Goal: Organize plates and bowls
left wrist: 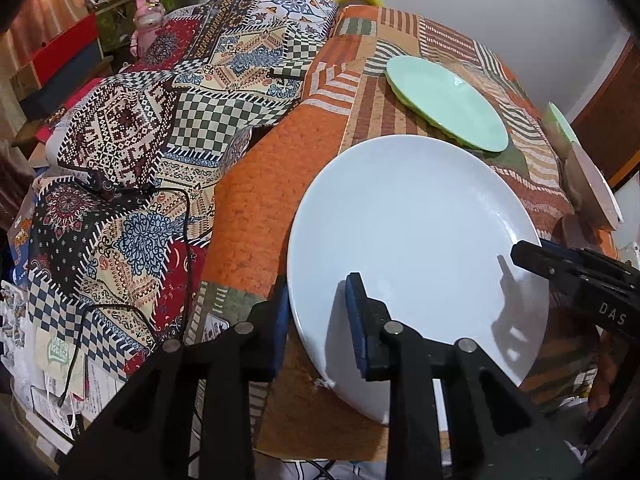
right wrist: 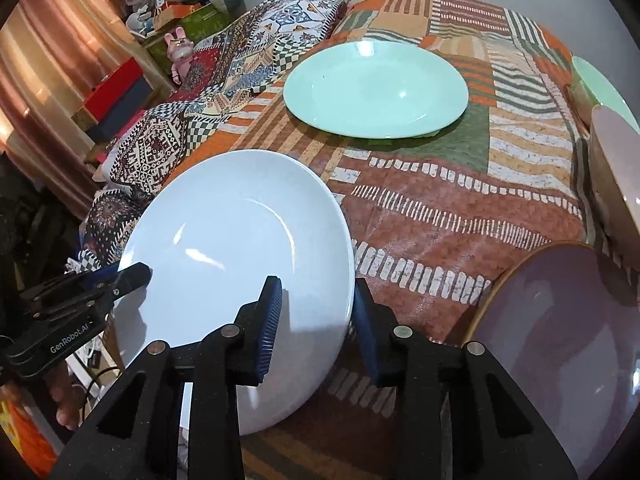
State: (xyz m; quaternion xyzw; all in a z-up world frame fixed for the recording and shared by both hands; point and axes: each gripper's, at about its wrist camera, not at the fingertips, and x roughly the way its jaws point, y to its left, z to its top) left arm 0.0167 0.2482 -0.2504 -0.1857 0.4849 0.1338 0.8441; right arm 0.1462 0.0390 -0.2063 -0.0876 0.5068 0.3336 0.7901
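A large white plate [left wrist: 416, 256] is held tilted above the patterned tablecloth. My left gripper [left wrist: 318, 320] is shut on its left rim, one blue pad above and one below. My right gripper [right wrist: 316, 320] is shut on its right rim in the same way; the white plate [right wrist: 236, 272] fills the left of the right wrist view. Each gripper shows in the other's view: the right gripper [left wrist: 576, 280] and the left gripper [right wrist: 80, 300]. A mint green plate [right wrist: 376, 88] lies flat on the cloth beyond, and also shows in the left wrist view [left wrist: 444, 100].
A purple plate [right wrist: 568, 340] with a tan rim lies at the near right. A pale pink bowl [right wrist: 616, 164] and a mint green bowl [right wrist: 600, 84] stand at the right edge. A patchwork cloth [left wrist: 140, 152] drapes over things on the left. A pink rabbit figure [left wrist: 148, 20] stands far left.
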